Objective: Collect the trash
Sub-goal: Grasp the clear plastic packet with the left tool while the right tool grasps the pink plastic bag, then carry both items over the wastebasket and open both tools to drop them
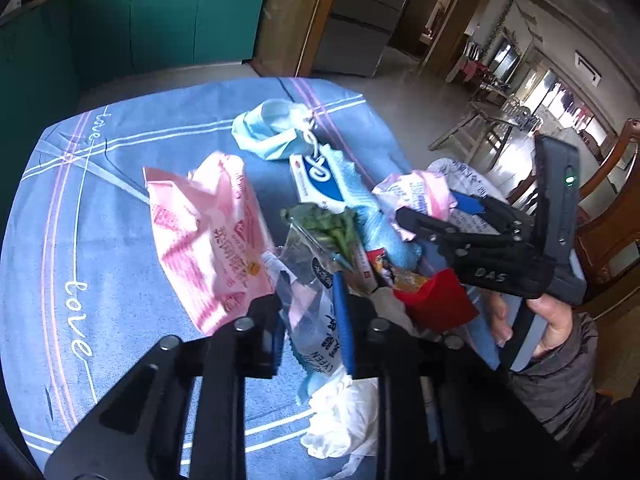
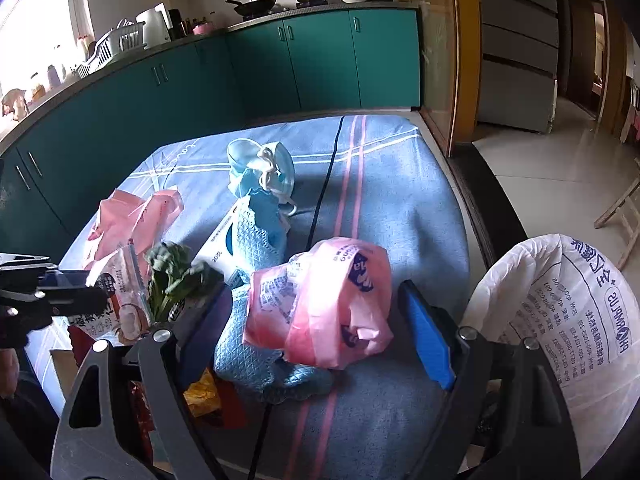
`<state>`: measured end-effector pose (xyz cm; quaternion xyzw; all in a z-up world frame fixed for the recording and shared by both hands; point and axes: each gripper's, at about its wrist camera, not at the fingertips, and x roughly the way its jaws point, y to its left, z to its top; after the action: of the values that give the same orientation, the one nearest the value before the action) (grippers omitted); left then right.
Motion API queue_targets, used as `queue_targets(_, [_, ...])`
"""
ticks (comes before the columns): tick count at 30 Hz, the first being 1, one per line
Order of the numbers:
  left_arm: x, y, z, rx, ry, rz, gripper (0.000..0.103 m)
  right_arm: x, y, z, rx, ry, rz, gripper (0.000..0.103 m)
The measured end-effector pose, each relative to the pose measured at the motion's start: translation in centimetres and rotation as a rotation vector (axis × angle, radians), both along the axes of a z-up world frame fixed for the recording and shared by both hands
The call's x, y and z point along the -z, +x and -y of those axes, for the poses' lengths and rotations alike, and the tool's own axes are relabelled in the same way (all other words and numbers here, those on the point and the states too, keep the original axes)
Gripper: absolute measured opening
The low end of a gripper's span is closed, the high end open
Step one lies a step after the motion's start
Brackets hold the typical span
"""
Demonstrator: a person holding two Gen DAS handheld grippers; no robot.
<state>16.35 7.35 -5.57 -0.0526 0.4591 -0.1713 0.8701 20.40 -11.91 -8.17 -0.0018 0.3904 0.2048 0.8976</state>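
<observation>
My left gripper (image 1: 310, 316) is shut on a clear printed snack wrapper (image 1: 316, 344) with a green leafy sprig (image 1: 328, 228) at its top. From the right wrist view this gripper (image 2: 76, 296) comes in from the left, with the wrapper (image 2: 120, 296) and sprig (image 2: 172, 276) in it. My right gripper (image 2: 316, 332) stands open on the table around a crumpled pink plastic bag (image 2: 320, 308); its pads do not press the bag. In the left wrist view the right gripper (image 1: 440, 210), held by a hand (image 1: 556, 316), straddles that pink bag (image 1: 416, 192).
On the blue tablecloth (image 1: 120, 168) lie a larger pink bag (image 1: 204, 240), a light blue face mask (image 1: 268, 128), a tissue pack (image 1: 316, 180), a blue cloth (image 2: 256, 280), a red packet (image 1: 436, 300) and white crumpled plastic (image 1: 344, 412). A white printed sack (image 2: 560, 320) stands open at the right. Wooden chair (image 1: 612, 220) beyond.
</observation>
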Motion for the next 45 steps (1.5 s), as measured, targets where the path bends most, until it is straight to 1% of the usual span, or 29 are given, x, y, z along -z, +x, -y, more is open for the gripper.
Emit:
queue_targets(2, [-0.5, -0.5, 0.1, 0.002, -0.001, 0.026, 0.018, 0.1, 0.1, 0.0, 0.000, -0.002, -0.010, 0.076])
queue_targets(3, [-0.7, -0.6, 0.1, 0.002, 0.000, 0.037, 0.012, 0.2, 0.2, 0.1, 0.004, -0.004, -0.015, 0.074])
queue_targets(5, [-1.2, -1.0, 0.0, -0.004, 0.001, 0.067, 0.012, 0.4, 0.3, 0.2, 0.008, -0.001, -0.025, 0.063])
queue_targets(6, [-1.4, -1.1, -0.1, -0.009, 0.001, 0.078, 0.012, 0.4, 0.2, 0.2, 0.011, 0.004, -0.023, 0.062])
queue_targets(8, [-1.9, -1.5, -0.2, -0.022, 0.003, 0.109, 0.012, 0.2, 0.1, 0.2, 0.008, 0.004, -0.019, 0.056])
queue_targets(10, [-2.3, -1.7, -0.6, -0.037, 0.000, 0.129, 0.012, 0.1, 0.0, 0.2, 0.006, 0.006, -0.009, 0.055])
queue_targets(17, [-3.8, -2.7, -2.0, -0.115, -0.019, 0.232, 0.012, -0.4, -0.3, 0.5, 0.016, 0.016, 0.007, 0.054])
queue_targets(20, [-4.8, -3.5, -2.3, -0.145, -0.018, 0.297, 0.012, -1.2, -0.9, 0.8, 0.016, 0.028, 0.040, 0.054])
queue_targets(22, [-5.3, -3.9, -2.6, -0.165, -0.020, 0.320, 0.012, -1.7, -1.4, 0.9, 0.009, 0.034, 0.066, 0.054])
queue_targets(29, [-6.0, -4.5, -3.1, -0.204, -0.018, 0.358, 0.012, -3.8, -3.5, 0.7, -0.035, 0.073, 0.187, 0.054])
queue_targets(31, [-6.1, -4.4, -2.9, -0.206, -0.015, 0.366, 0.012, -4.1, -3.8, 0.7, -0.044, 0.077, 0.208, 0.054])
queue_targets(34, [-6.0, -4.3, -2.9, -0.207, -0.020, 0.365, 0.012, -4.1, -3.8, 0.8, -0.038, 0.076, 0.208, 0.054])
queue_targets(36, [-6.1, -4.4, -3.0, -0.209, -0.020, 0.366, 0.012, -4.1, -3.6, 1.1, -0.025, 0.077, 0.207, 0.054])
queue_targets(40, [-6.5, -4.6, -3.0, -0.215, -0.049, 0.382, 0.012, -4.8, -3.9, 2.3, 0.005, 0.104, 0.226, 0.054])
queue_targets(42, [-6.9, -5.0, -2.9, -0.217, -0.065, 0.401, 0.012, -5.4, -4.3, 3.2, 0.032, 0.111, 0.256, 0.054])
queue_targets(45, [-7.5, -5.2, -2.7, -0.217, -0.076, 0.422, 0.012, -6.4, -4.9, 5.1, 0.099, 0.085, 0.314, 0.054])
